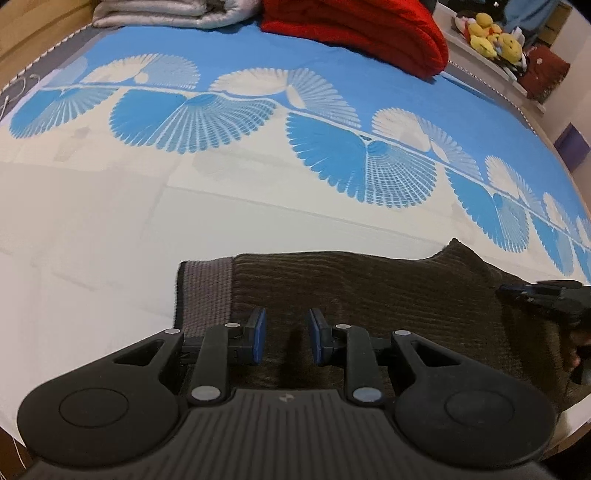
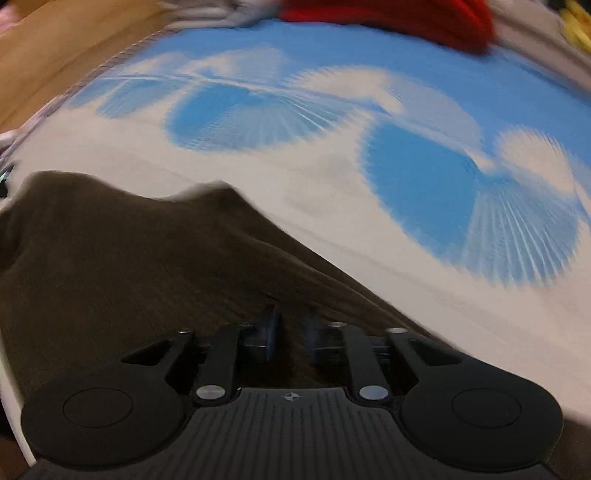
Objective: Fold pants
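Dark brown corduroy pants [image 1: 369,295] lie on the bed with the grey waistband [image 1: 205,295] at their left end. My left gripper [image 1: 287,336] hovers low over the cloth near the waistband. Its blue pads [image 1: 258,334] stand apart, open, with only flat fabric showing in the gap. In the blurred right wrist view the pants [image 2: 129,258] rise in a ridge toward my right gripper [image 2: 293,334], which is shut on a pinch of the brown cloth. The right gripper [image 1: 517,291] also shows at the pants' right edge in the left wrist view, with a hand behind it.
The bed sheet [image 1: 110,240] is white with blue fan patterns. A red blanket [image 1: 362,29] and a folded grey quilt [image 1: 166,13] lie at the far end. Yellow plush toys [image 1: 491,35] sit on a shelf at the right. A wooden bed frame [image 2: 55,48] runs along the left.
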A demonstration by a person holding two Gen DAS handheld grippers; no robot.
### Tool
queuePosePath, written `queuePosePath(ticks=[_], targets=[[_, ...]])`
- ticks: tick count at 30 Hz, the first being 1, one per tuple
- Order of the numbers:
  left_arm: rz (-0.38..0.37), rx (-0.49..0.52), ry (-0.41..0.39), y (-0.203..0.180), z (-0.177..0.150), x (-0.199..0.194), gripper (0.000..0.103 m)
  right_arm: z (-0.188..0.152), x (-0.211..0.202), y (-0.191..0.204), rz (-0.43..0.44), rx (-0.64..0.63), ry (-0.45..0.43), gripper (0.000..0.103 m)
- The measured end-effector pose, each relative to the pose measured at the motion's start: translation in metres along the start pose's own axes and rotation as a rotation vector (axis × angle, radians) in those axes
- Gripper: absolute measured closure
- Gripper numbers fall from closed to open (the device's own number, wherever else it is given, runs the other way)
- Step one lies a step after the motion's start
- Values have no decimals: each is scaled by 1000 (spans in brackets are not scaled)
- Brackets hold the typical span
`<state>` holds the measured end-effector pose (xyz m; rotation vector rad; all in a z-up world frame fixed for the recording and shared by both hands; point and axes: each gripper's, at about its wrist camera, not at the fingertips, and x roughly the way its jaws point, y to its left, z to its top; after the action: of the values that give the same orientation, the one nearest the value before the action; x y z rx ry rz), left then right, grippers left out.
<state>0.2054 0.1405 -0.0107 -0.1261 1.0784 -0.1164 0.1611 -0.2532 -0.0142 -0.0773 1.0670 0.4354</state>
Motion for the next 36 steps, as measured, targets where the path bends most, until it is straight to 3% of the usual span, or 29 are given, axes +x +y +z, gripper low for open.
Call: queuePosePath(ticks=[3, 6, 11, 13, 15, 19, 21, 24, 28, 36], targets=[[0, 26, -14, -13, 2, -1, 76, -4, -27, -16, -50, 105, -21, 96], [-12, 43, -14, -25, 5, 0, 76, -18, -75, -46, -90, 208, -92, 85], [33, 93, 63, -40, 0, 15, 76, -68, -173, -121, -237, 488, -272, 74], [108, 81, 168, -33, -8, 36, 69, -105, -215, -147, -329, 617, -365, 65], [191, 28, 276, -20, -17, 58, 71, -149, -249, -169, -414, 741, -429, 61], [215, 51, 186, -34, -13, 40, 68, -263, -308, -212, -530, 1078, -527, 58], [193, 75, 100, -46, -13, 19, 63, -310, -316, -226, -554, 1218, -535, 56], [133, 83, 36, -68, -12, 0, 57, -358, -311, -239, -539, 1354, -504, 56], [108, 124, 37, -99, -12, 2, 57, -394, -293, -253, -384, 1506, -514, 56], [113, 179, 28, -120, -10, 11, 57, -386, -254, -261, -369, 1670, -445, 57]])
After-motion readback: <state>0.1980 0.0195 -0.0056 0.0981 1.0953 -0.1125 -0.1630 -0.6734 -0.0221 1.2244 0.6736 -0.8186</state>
